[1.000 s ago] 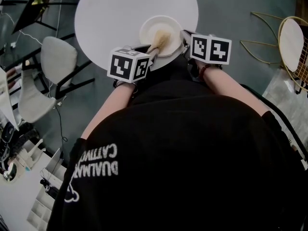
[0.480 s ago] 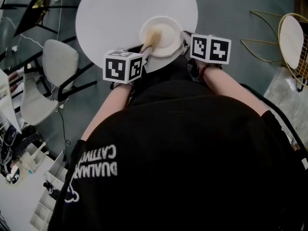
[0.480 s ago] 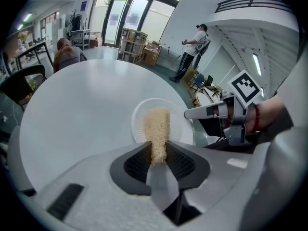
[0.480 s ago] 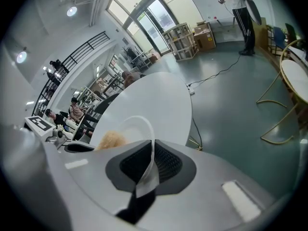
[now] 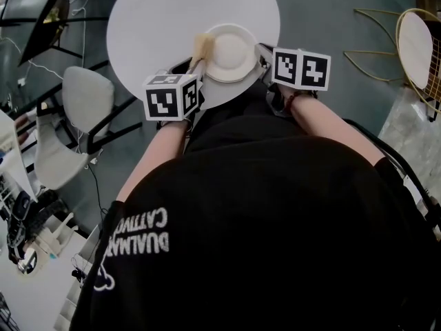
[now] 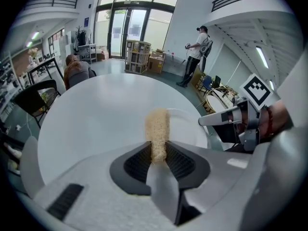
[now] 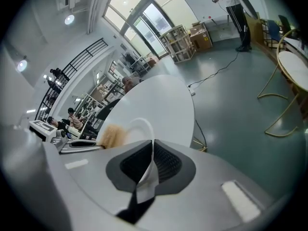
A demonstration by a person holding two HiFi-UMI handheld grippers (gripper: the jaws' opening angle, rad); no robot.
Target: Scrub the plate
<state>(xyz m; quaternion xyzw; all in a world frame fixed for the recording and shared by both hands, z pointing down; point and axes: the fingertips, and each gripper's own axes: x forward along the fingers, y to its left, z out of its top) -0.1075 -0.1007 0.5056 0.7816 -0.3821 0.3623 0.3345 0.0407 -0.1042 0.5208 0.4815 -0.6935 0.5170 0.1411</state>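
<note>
A white plate [image 5: 232, 52] lies near the front edge of a round white table [image 5: 158, 19]. My left gripper [image 5: 194, 65] is shut on a tan scrubber [image 5: 202, 45], which sits at the plate's left rim, over the tabletop. In the left gripper view the scrubber [image 6: 158, 131] sticks out from between the jaws, with the plate [image 6: 187, 129] to its right. My right gripper [image 5: 261, 51] pinches the plate's right rim. In the right gripper view the rim [image 7: 146, 165] runs between the jaws, which are closing tighter on it, and the scrubber [image 7: 111, 135] shows past the plate [image 7: 139, 127].
A grey chair [image 5: 84, 92] stands left of the table, with shelving beyond it. A gold wire-frame stand with a white round top [image 5: 415, 52] is at the right. The table edge runs just under both grippers. A person stands far off [image 6: 198, 49].
The left gripper has swept the scrubber leftward, from the plate's middle to its left rim. The right gripper and the plate have stayed put.
</note>
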